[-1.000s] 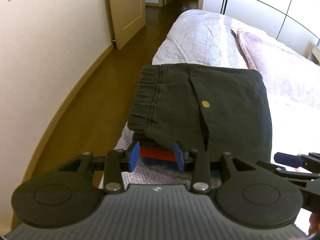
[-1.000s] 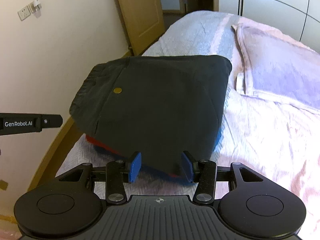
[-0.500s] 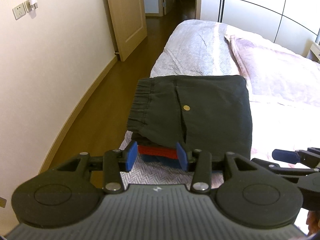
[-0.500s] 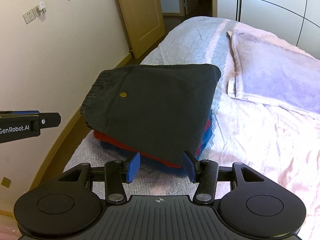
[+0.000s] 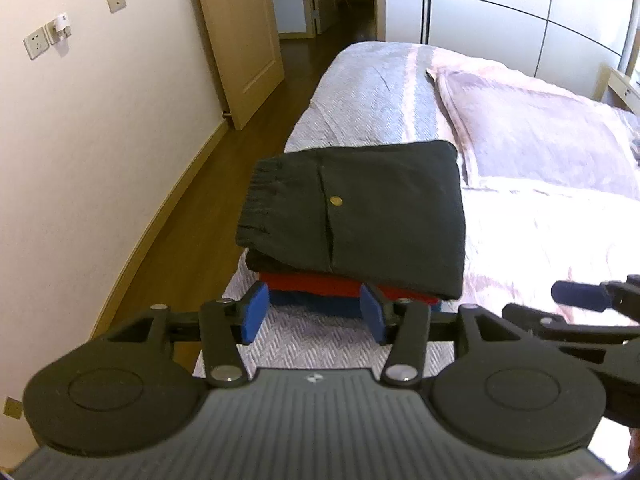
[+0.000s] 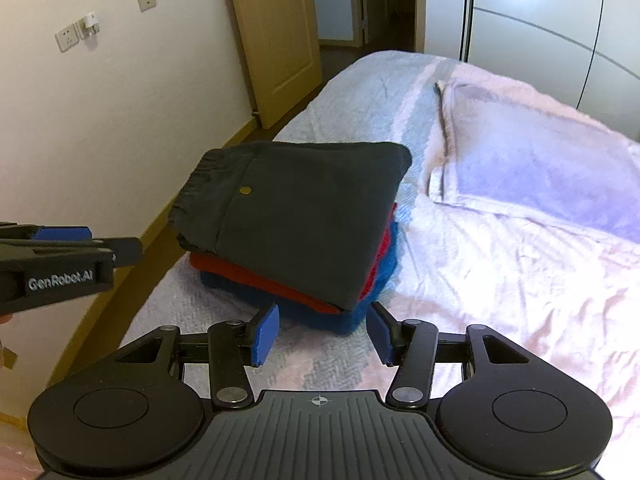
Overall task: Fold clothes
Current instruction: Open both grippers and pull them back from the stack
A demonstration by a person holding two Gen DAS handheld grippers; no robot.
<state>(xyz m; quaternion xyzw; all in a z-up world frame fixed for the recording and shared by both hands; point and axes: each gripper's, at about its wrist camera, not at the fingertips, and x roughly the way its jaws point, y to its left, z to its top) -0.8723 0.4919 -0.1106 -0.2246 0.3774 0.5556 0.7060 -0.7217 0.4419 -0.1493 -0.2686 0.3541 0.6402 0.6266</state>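
Folded dark grey trousers (image 5: 360,208) (image 6: 304,216) with a brass button lie on top of a stack on the bed. Under them a red garment (image 5: 312,282) (image 6: 248,276) and a blue garment (image 5: 320,300) (image 6: 340,316) show at the edges. My left gripper (image 5: 314,312) is open just short of the stack's near edge, nothing between its blue pads. In the right wrist view my right gripper (image 6: 322,334) is open too, empty, close to the stack's near corner. Each gripper shows at the side of the other's view.
The stack sits near the left edge of the bed (image 5: 376,76), with wooden floor (image 5: 192,216) and a white wall (image 5: 100,140) to the left. A pale pink quilt (image 6: 520,240) and a pillow (image 6: 540,160) cover the right. A wooden door (image 6: 276,32) stands beyond.
Both grippers have drawn back and up from the stack; the pads that were at the trousers' near edge now stand apart from it. The stack looks smaller and lies still.
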